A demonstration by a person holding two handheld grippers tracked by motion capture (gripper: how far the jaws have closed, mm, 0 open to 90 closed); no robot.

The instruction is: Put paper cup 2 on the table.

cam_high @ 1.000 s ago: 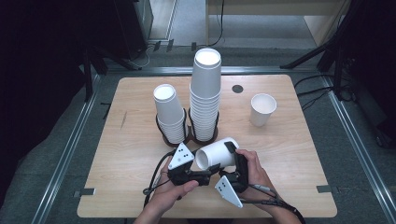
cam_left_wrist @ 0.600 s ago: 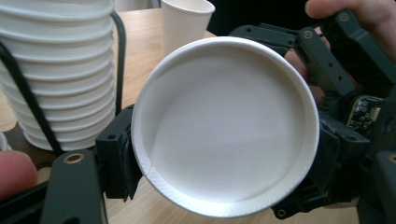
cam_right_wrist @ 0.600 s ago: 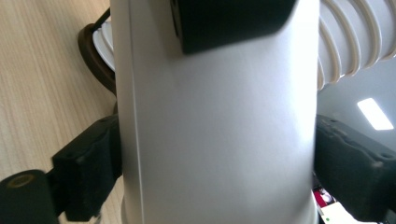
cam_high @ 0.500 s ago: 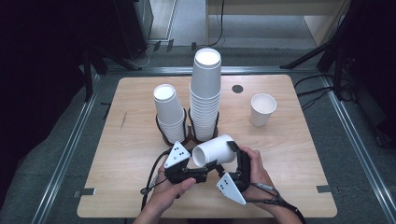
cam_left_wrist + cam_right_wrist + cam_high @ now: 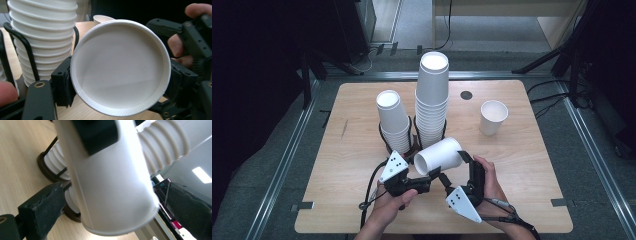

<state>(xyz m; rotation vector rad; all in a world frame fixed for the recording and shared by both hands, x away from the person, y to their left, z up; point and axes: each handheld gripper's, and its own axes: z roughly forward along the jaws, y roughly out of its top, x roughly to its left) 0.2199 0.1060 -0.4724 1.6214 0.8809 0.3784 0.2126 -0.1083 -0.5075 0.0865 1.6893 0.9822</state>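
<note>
In the high view, the left gripper point(image 5: 432, 181) is pinching a white paper cup point(image 5: 439, 156) on its side, just in front of two cup stacks point(image 5: 432, 102).

In the left gripper view, its jaws are squeezing the cup's rim point(image 5: 120, 67).

In the right gripper view, the right gripper point(image 5: 110, 212) has just been opening, and its jaws are standing off the cup point(image 5: 110, 182).

I think a hand-over is going on. Next, the right hand should be pulling away. No writing is showing anywhere.

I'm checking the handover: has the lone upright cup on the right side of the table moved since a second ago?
No. The lone cup stands at the same spot, right of the dark hole in the table.
</note>
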